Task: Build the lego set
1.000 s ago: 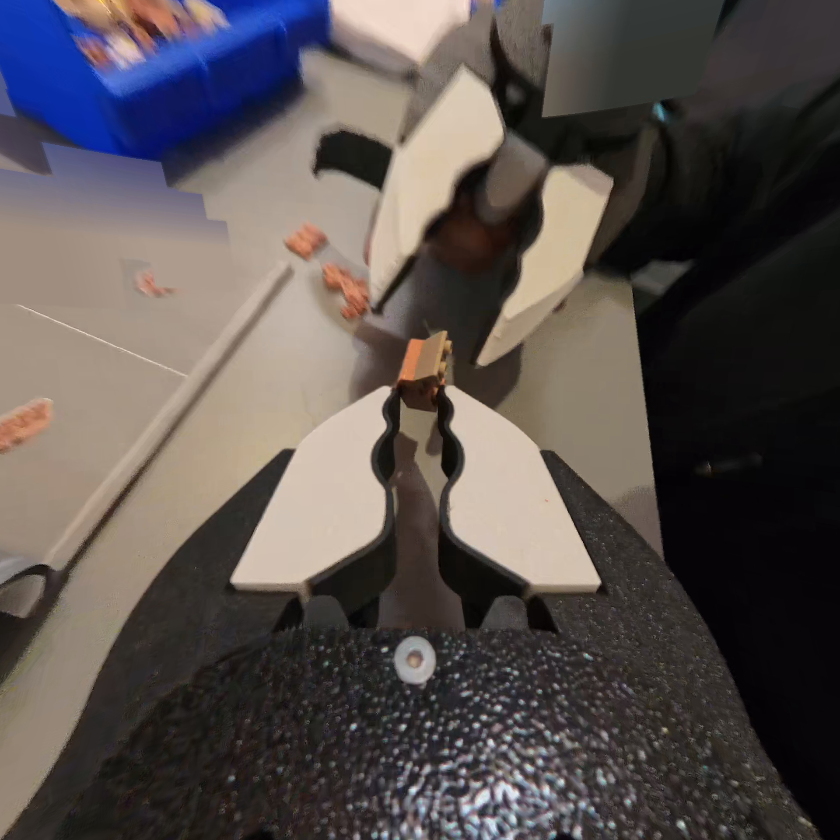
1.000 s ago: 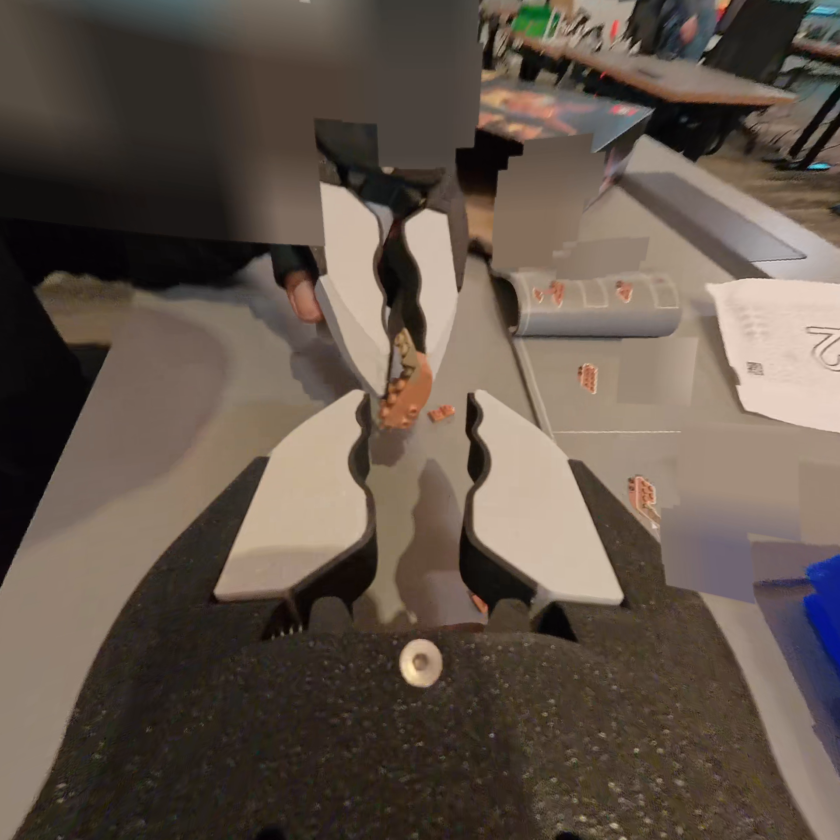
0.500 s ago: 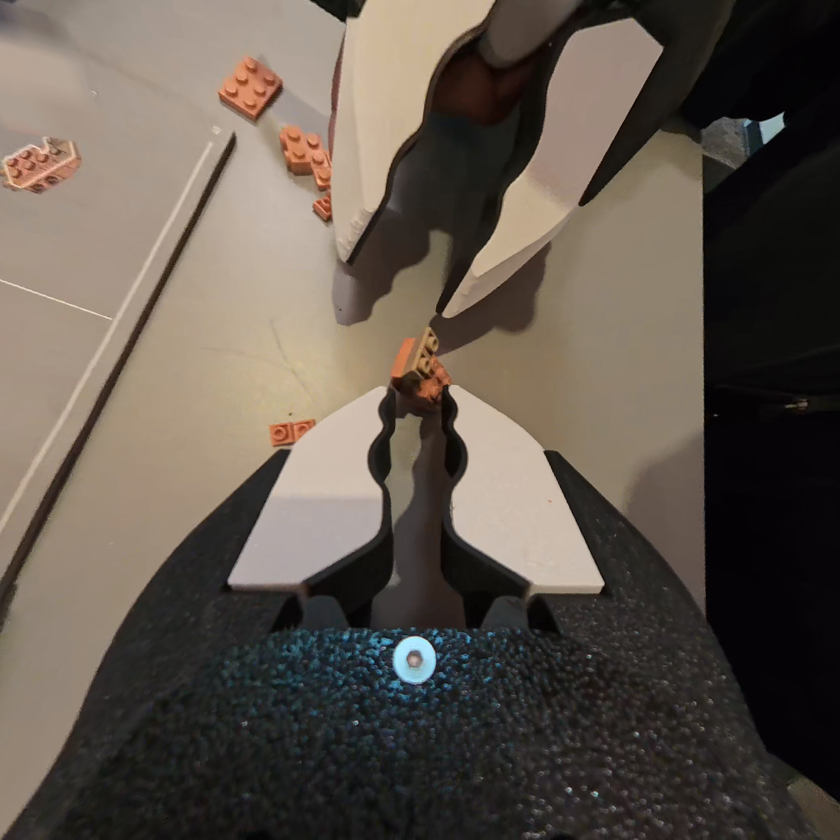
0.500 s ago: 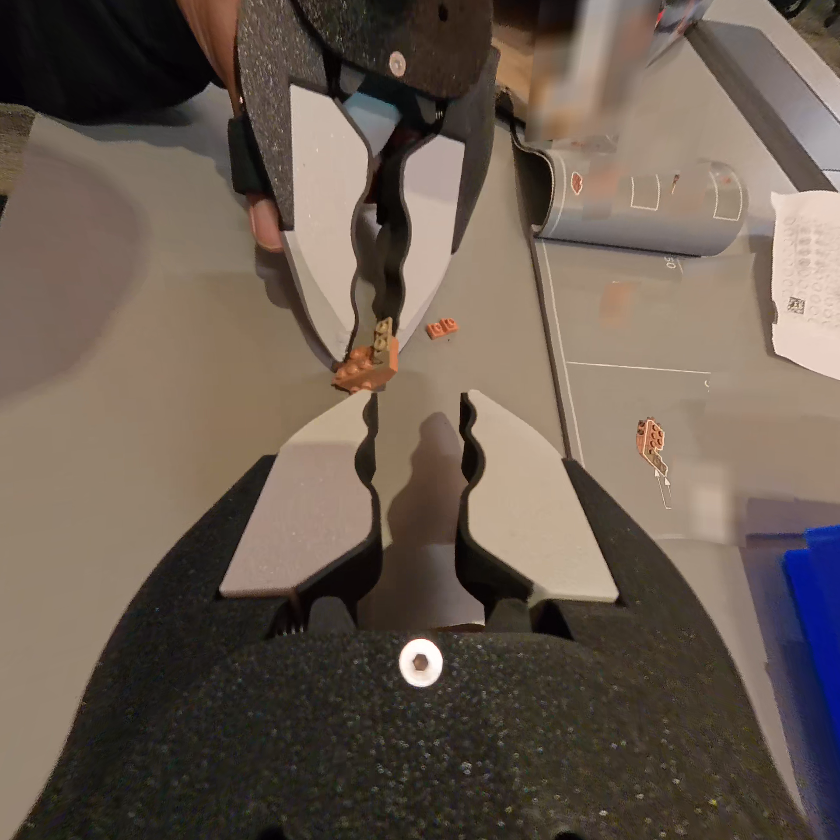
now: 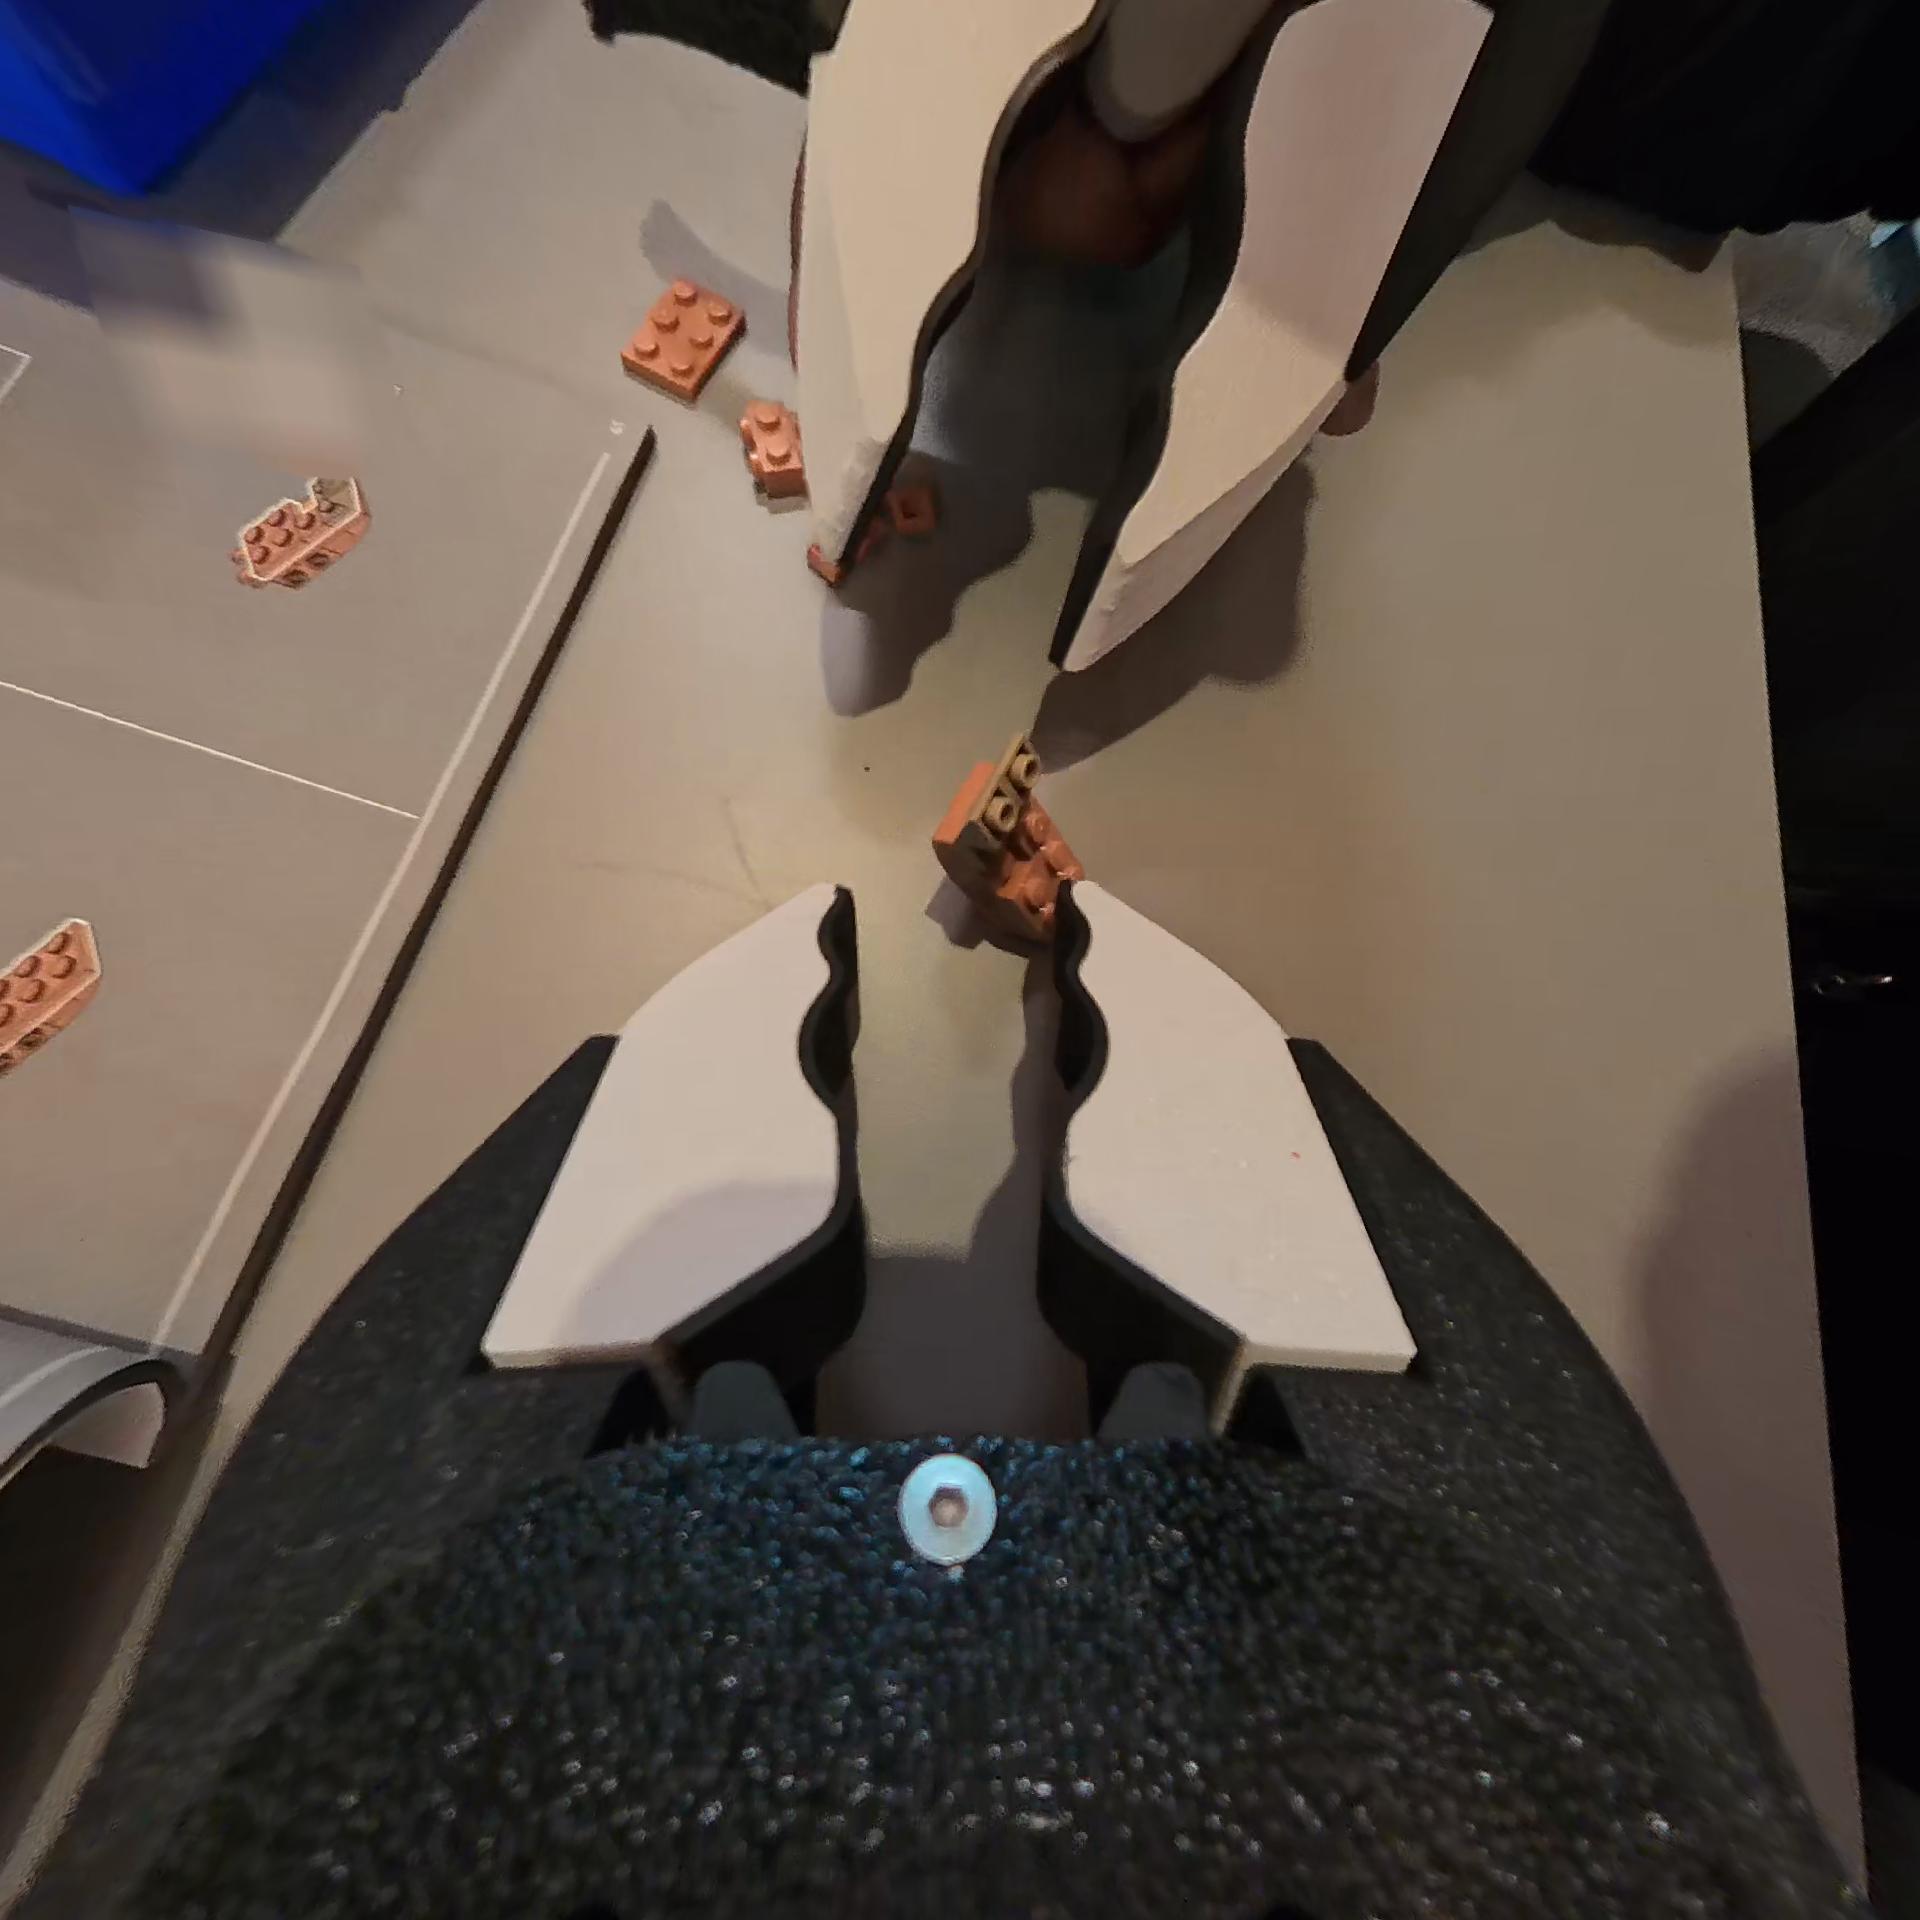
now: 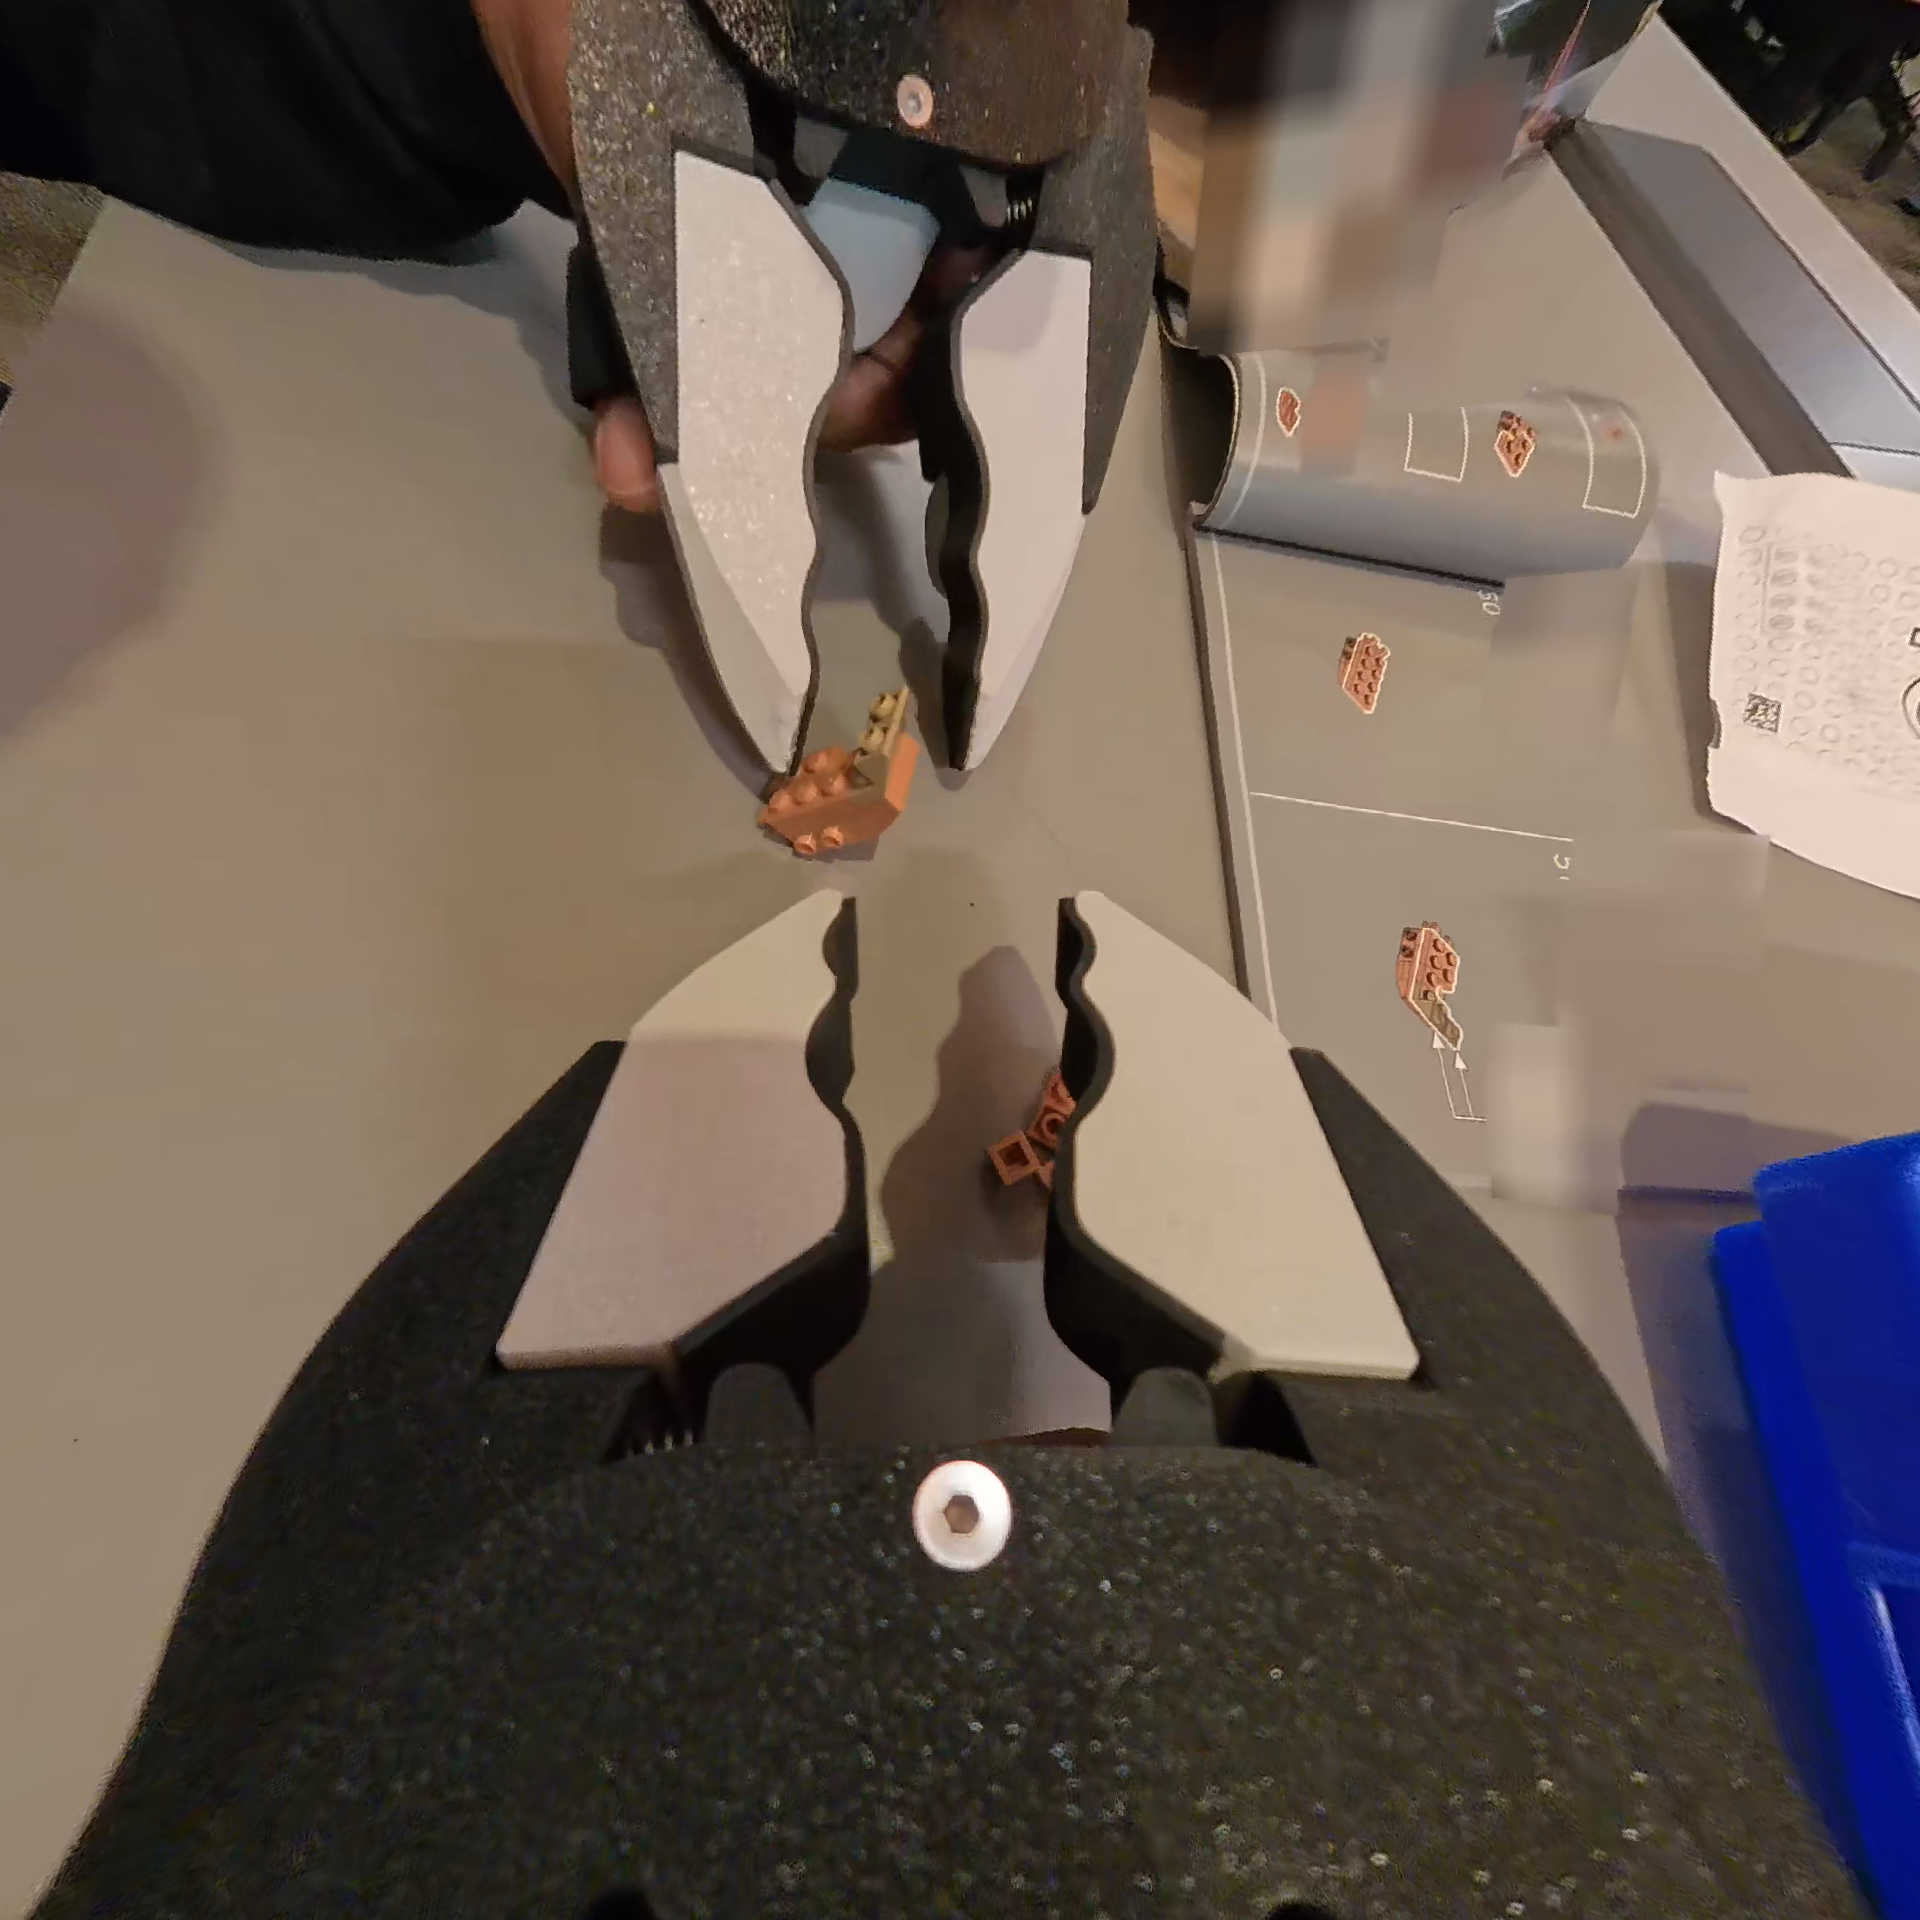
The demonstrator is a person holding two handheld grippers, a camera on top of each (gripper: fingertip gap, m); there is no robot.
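A: Left gripper (image 5: 954,902)?
B: Jaws apart, nothing clamped. Brick assy (image 5: 1003,854) on tabletop (image 5: 1455,831) near its right edge, just touching one fingertip.
A: Right gripper (image 6: 956,906)?
B: Apart too, bare; small bricks (image 6: 1029,1138) beneath.

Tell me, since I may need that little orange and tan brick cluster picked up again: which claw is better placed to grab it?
Probably the left claw. The brick cluster rests on the table right at its fingertips, against one open finger. The right claw is open too, but sits farther off, over small loose pieces.
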